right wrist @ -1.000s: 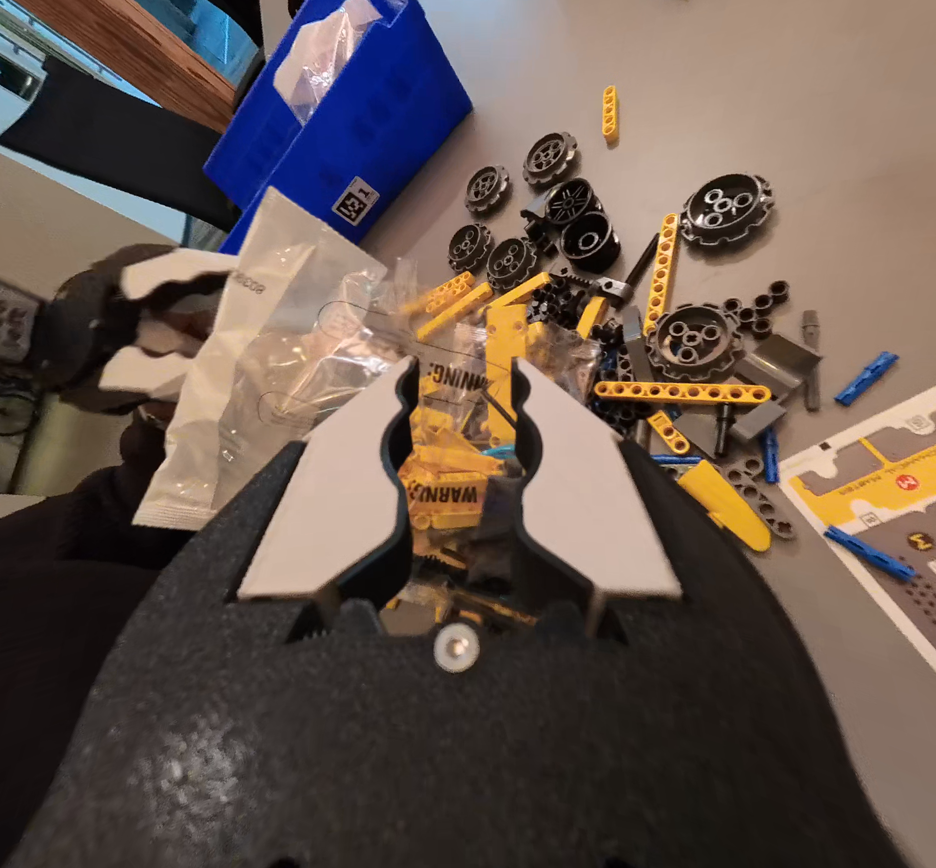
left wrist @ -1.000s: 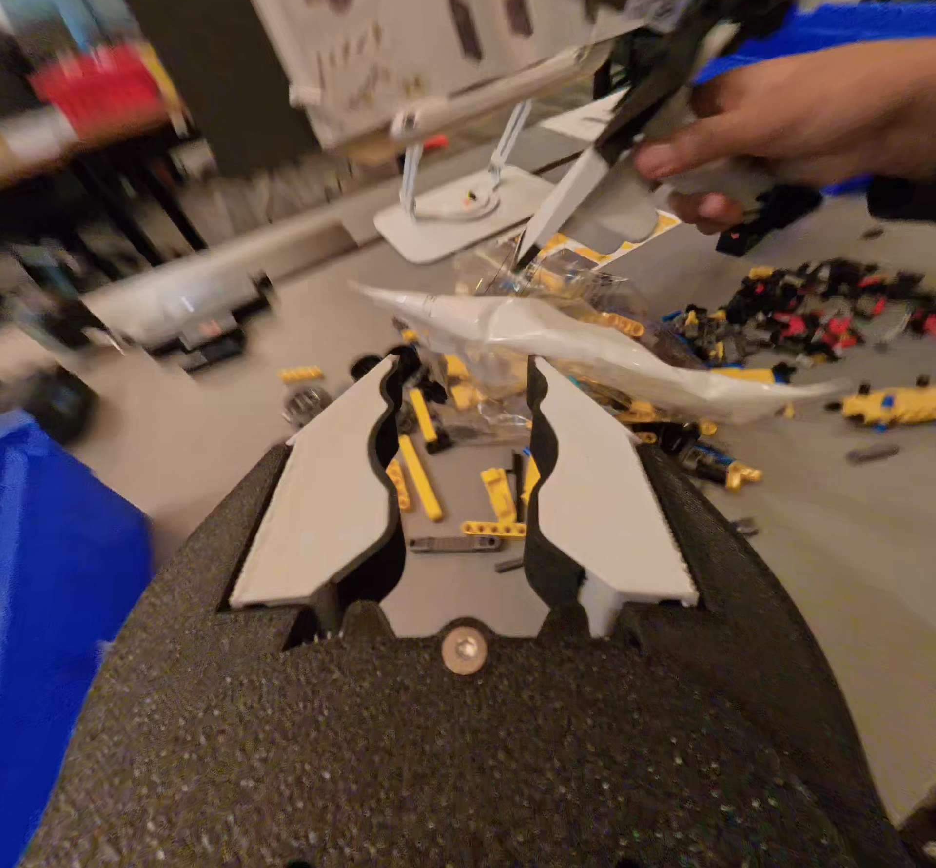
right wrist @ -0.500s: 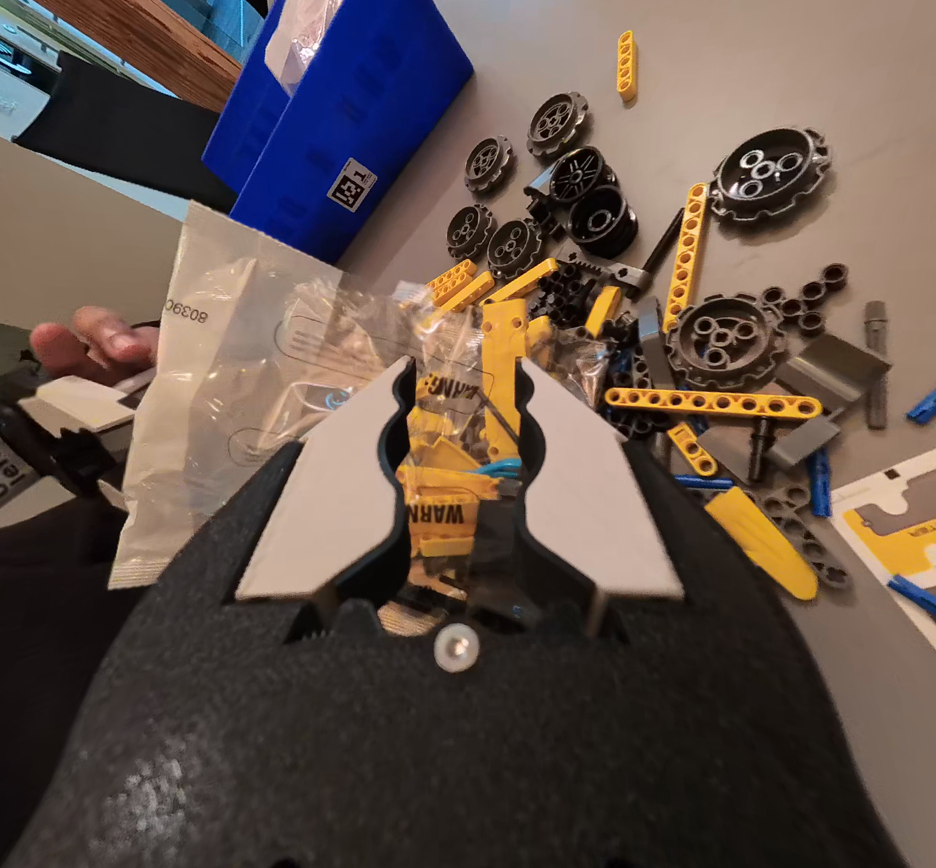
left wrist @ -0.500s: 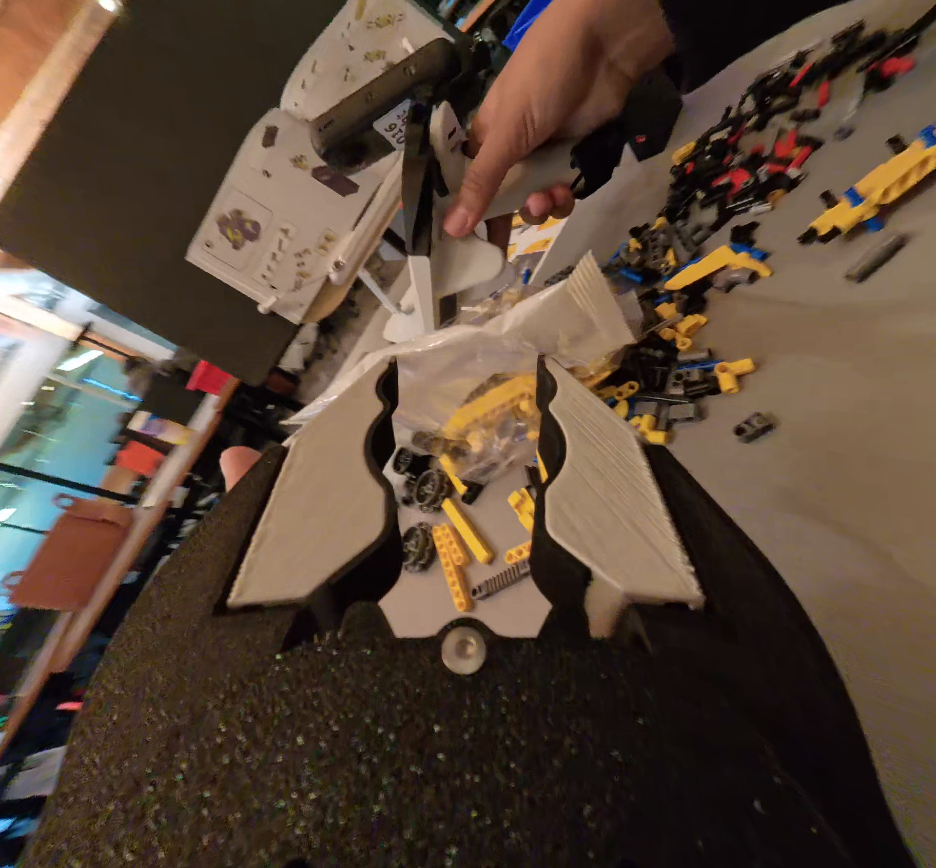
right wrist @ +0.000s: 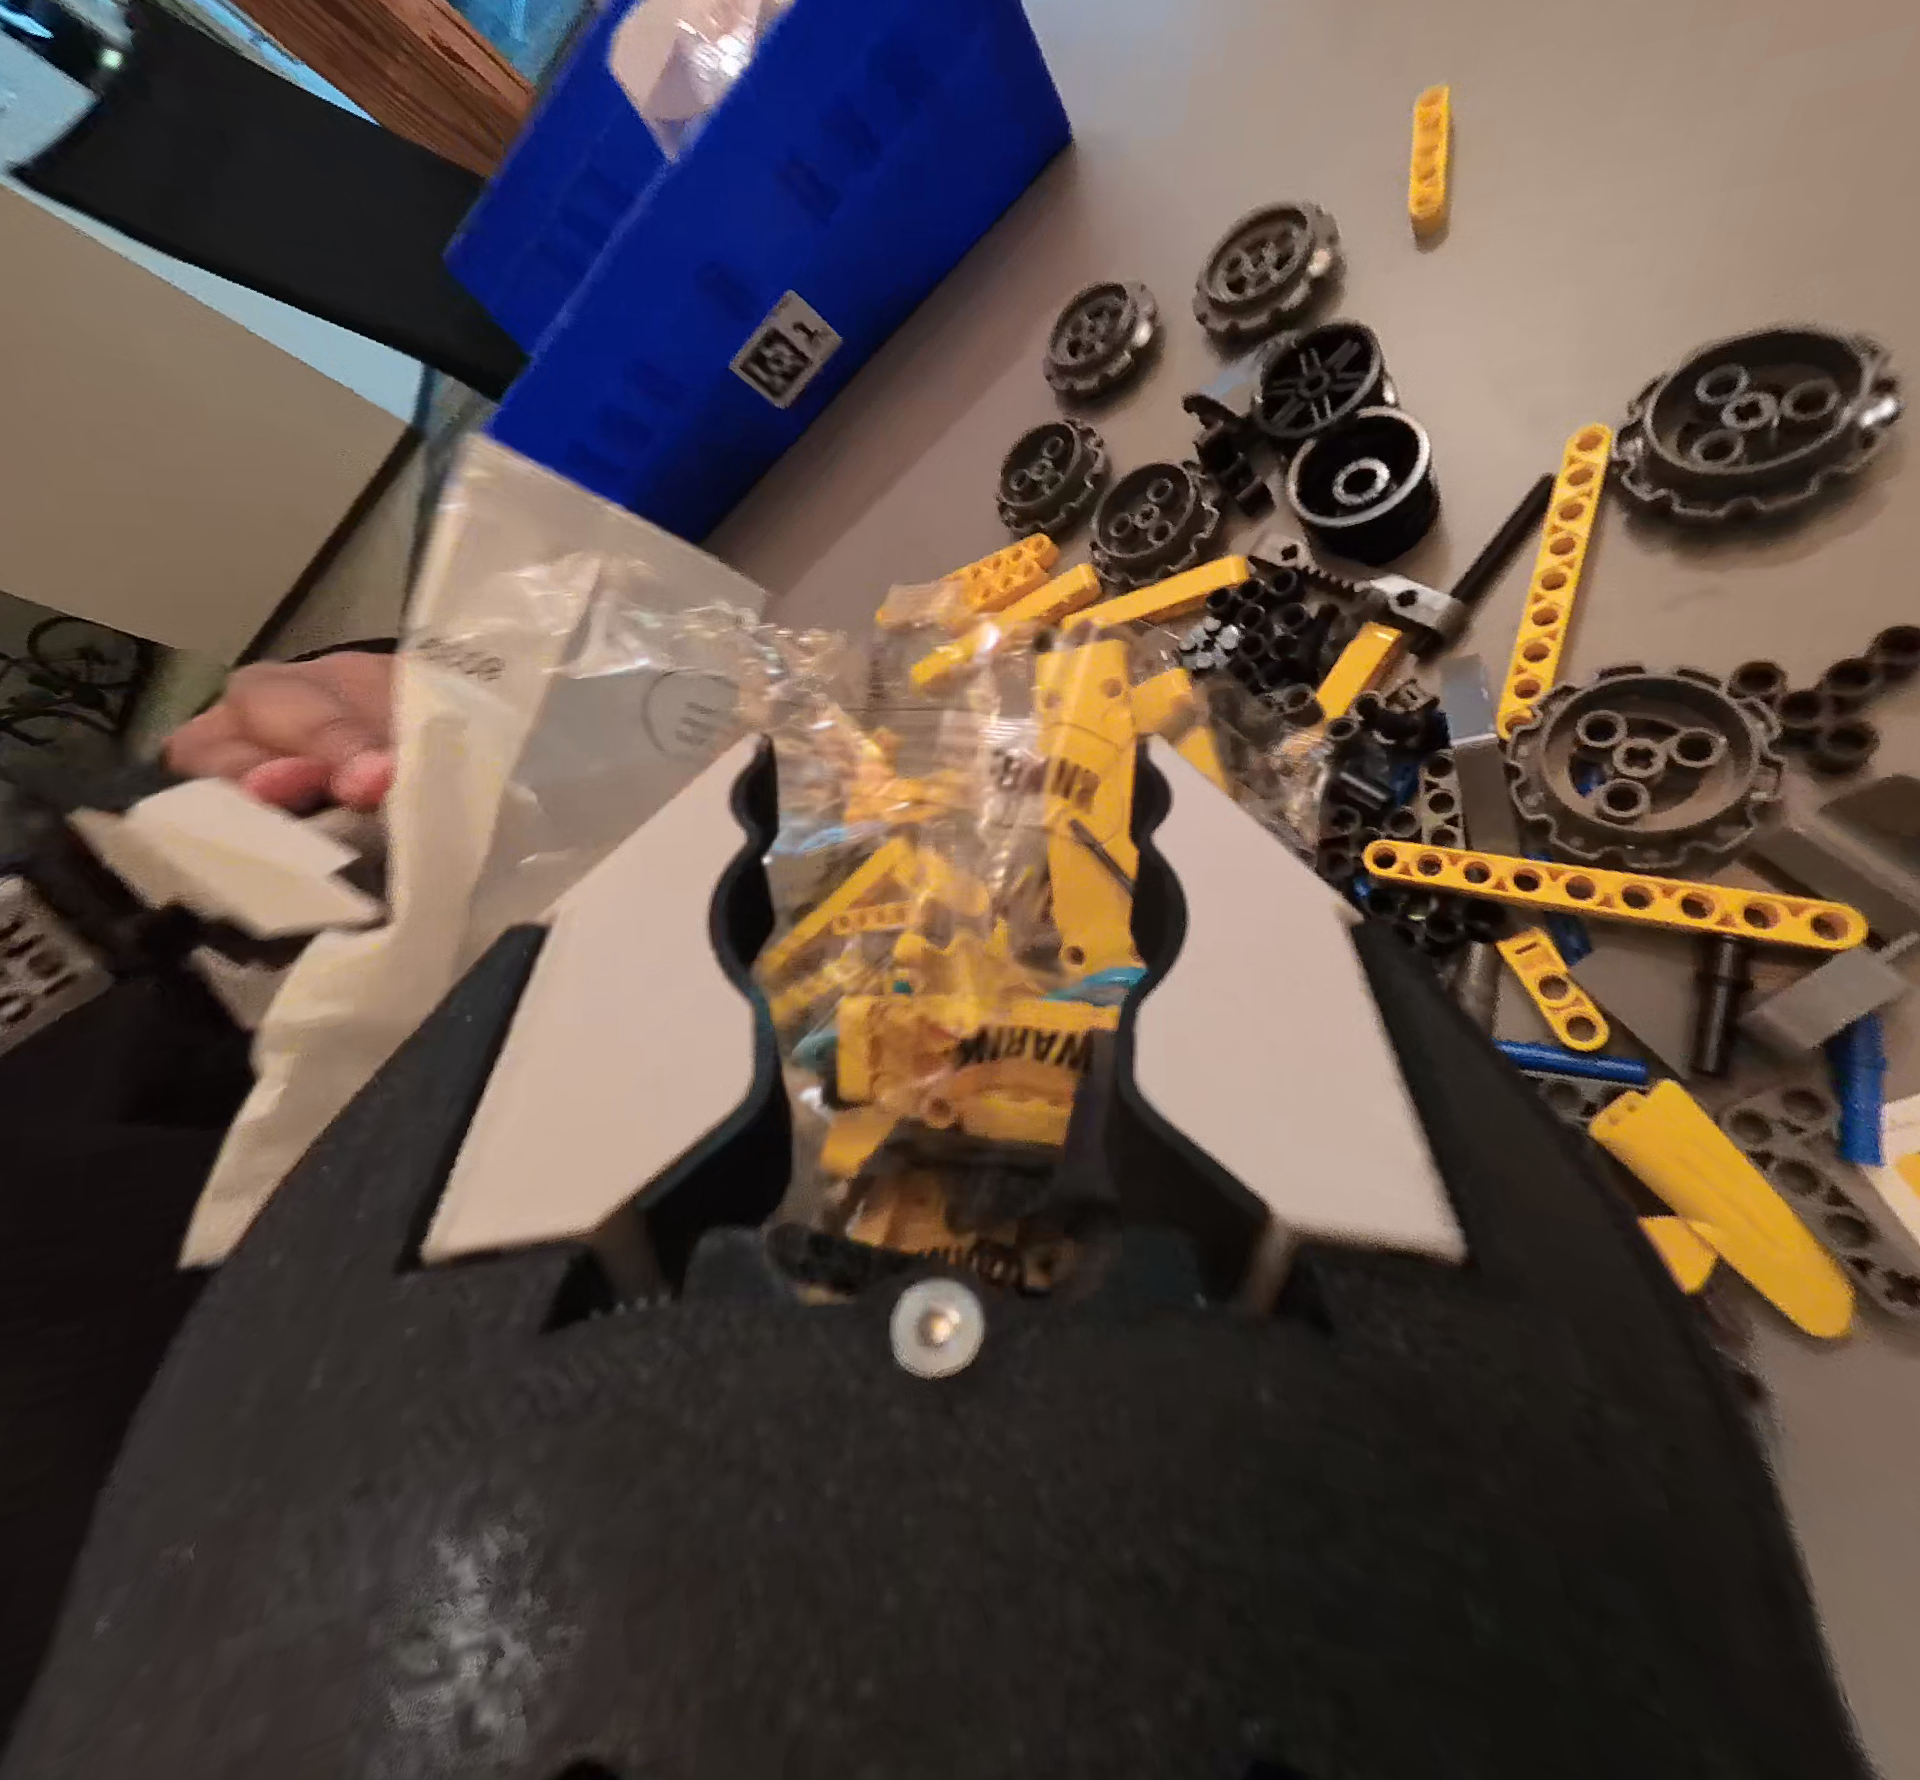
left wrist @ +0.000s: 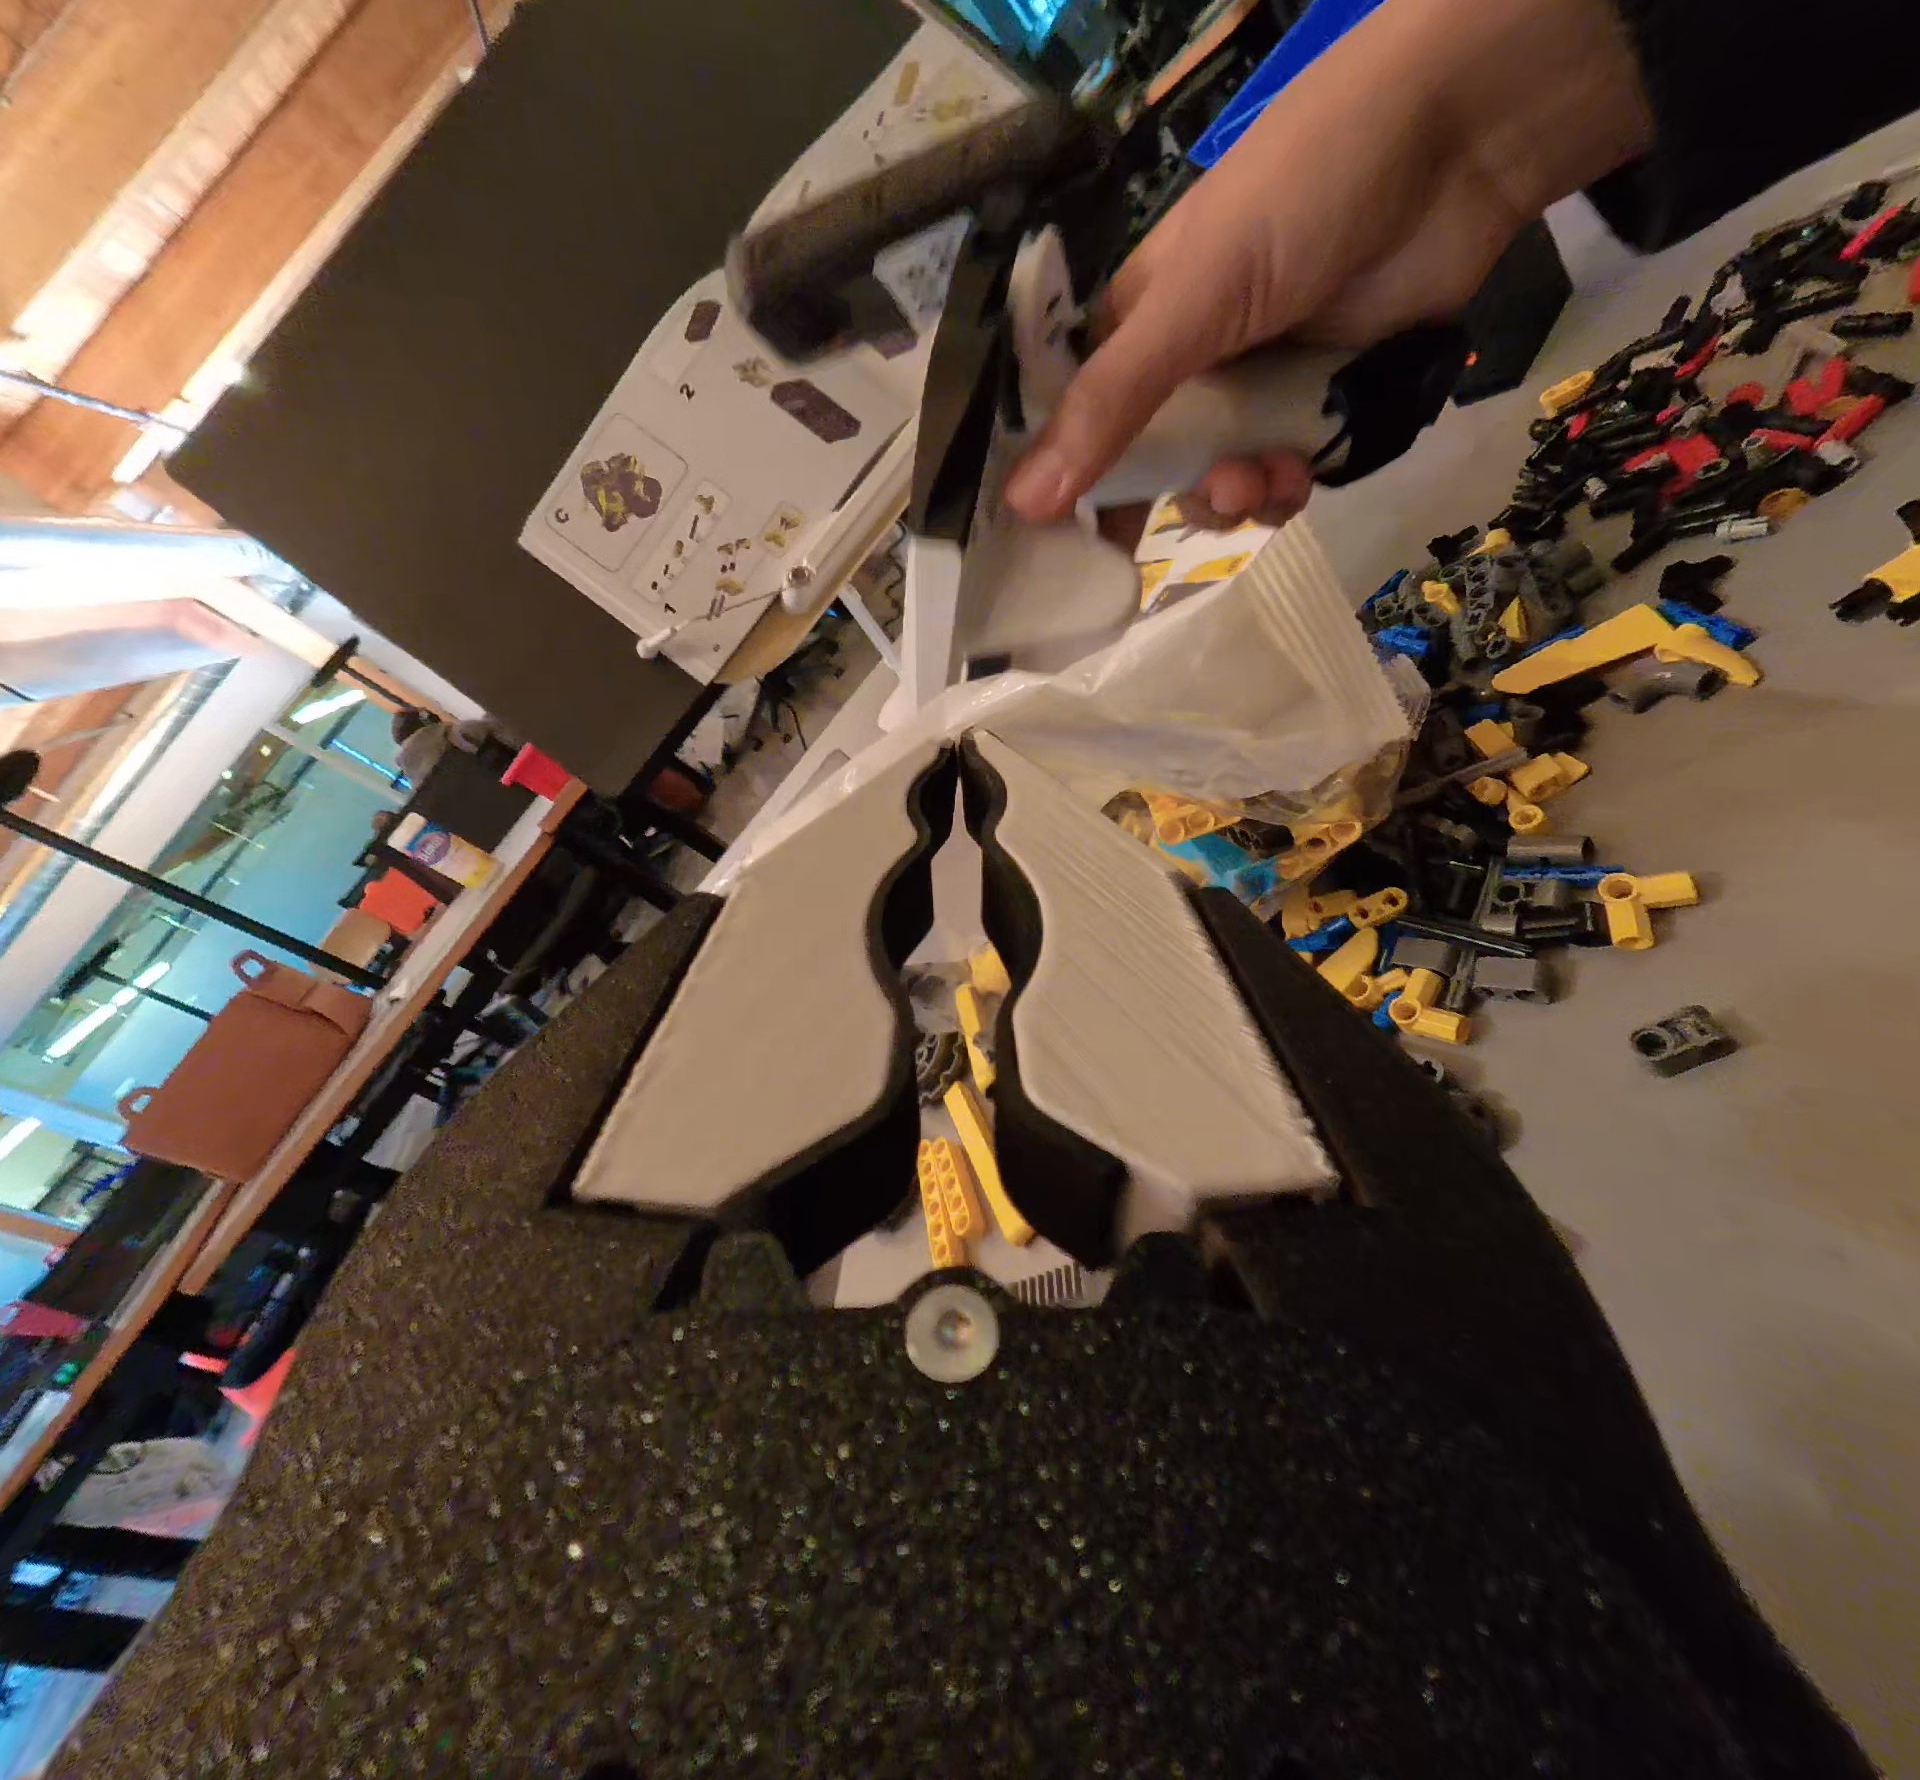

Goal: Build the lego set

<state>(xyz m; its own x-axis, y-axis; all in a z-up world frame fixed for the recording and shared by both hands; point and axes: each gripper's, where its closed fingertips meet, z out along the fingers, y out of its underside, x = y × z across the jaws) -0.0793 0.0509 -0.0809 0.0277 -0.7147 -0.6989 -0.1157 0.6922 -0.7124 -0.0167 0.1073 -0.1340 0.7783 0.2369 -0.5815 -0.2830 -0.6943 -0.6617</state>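
A clear plastic bag (right wrist: 935, 899) with a white sealed edge holds yellow and black building parts just above the grey table (right wrist: 1351, 16). My left gripper (left wrist: 958, 756) is shut on the bag's white edge (left wrist: 1195, 722). My right gripper (right wrist: 956, 754) is open, with the filled part of the bag lying between its spread fingers. In the left wrist view a hand (left wrist: 1299, 276) holds the right gripper's handle, and its fingers (left wrist: 935, 587) point down at the bag. The left gripper shows blurred in the right wrist view (right wrist: 208, 857).
A blue bin (right wrist: 779, 224) stands beyond the bag. Black gear wheels (right wrist: 1351, 473) and yellow beams (right wrist: 1610, 899) lie loose on the right. In the left wrist view an instruction booklet on a stand (left wrist: 727, 483) is behind, with piles of black-red (left wrist: 1714, 442) and yellow-blue parts (left wrist: 1455, 899).
My left gripper swung round and closed on the bag's white edge. My right gripper's jaws opened wider around the bag.
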